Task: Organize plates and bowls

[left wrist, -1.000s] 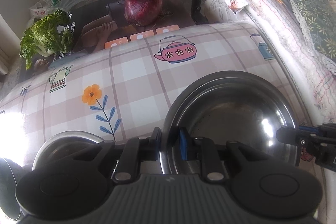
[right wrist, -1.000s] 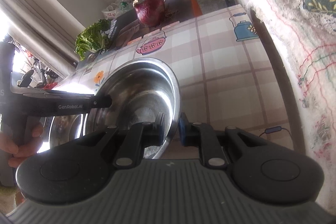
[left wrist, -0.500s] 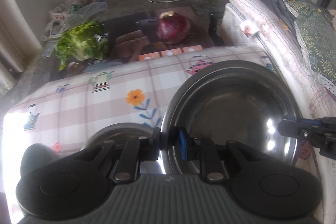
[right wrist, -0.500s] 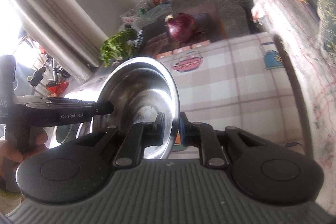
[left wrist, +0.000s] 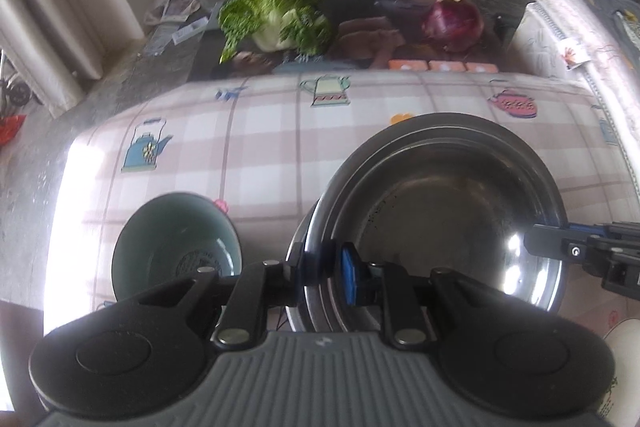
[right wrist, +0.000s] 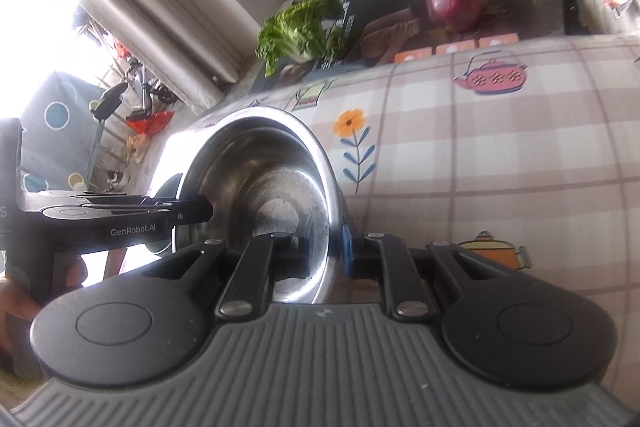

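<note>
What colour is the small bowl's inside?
Dull teal-green, with a dark printed emblem at the bottom; the small bowl shows best in the left wrist view.

Checked teapot-print tablecloth [left wrist: 360,147], green bowl [left wrist: 176,251] resting on it, white plate [left wrist: 624,343] at edge

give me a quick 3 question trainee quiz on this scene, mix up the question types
1. True or false: both grippers are shut on the steel bowl's rim.
2. What lies beside the steel bowl on the cloth? A) a green bowl B) a mug C) a fork
3. Which vegetable sits beyond the cloth's far edge, left of the onion?

Key:
1. True: the left gripper and right gripper each pinch the steel bowl.
2. A, the green bowl.
3. The cabbage, left of the onion.
</note>
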{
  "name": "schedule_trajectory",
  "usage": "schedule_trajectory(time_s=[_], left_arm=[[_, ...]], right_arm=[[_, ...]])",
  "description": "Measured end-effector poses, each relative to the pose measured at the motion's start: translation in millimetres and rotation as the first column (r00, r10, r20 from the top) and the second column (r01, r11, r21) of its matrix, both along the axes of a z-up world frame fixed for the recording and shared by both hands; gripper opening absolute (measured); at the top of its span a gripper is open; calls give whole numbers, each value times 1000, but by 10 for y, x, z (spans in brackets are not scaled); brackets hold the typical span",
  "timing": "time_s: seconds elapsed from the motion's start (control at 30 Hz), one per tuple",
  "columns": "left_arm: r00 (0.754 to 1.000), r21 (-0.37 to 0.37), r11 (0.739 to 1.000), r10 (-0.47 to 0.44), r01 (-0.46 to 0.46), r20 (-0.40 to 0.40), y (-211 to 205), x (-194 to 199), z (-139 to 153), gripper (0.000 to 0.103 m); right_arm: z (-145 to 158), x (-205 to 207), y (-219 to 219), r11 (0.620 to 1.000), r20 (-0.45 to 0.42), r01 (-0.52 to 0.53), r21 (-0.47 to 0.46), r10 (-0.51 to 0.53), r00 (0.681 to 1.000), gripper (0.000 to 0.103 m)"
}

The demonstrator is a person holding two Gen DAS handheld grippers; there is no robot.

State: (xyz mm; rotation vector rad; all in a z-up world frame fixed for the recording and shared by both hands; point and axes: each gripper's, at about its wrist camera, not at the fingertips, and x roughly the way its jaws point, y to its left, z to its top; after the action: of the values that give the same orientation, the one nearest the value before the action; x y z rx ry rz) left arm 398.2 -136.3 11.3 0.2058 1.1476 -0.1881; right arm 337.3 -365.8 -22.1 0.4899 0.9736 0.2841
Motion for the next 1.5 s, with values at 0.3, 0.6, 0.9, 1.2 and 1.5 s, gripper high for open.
schedule_trajectory(time_s=[0.3, 0.6, 0.9, 1.2, 1.5], left_arm=[[1000, 3, 1000, 2, -1, -28, 80, -6, -164, 22], [1000, -16, 1000, -13, 13, -14, 75, -83, -41, 38], [998, -69, 997, -42, 44, 44, 61, -233, 217, 55], [985, -93, 991, -78, 93, 151, 202, -463, 452, 66], [978, -97, 993, -44, 65, 202, 586, -603, 606, 80]], right_arm=[[-193, 35, 184, 999, -10, -31, -45, 31, 999, 15], [-138, 38, 284, 991, 18, -62, -119, 65, 998, 31], [-66, -29, 279, 991, 71, -46, -128, 56, 996, 49], [69, -207, 229, 994, 107, -1, -108, 12, 994, 49], [307, -350, 311, 994, 136, 14, -105, 1, 991, 49]])
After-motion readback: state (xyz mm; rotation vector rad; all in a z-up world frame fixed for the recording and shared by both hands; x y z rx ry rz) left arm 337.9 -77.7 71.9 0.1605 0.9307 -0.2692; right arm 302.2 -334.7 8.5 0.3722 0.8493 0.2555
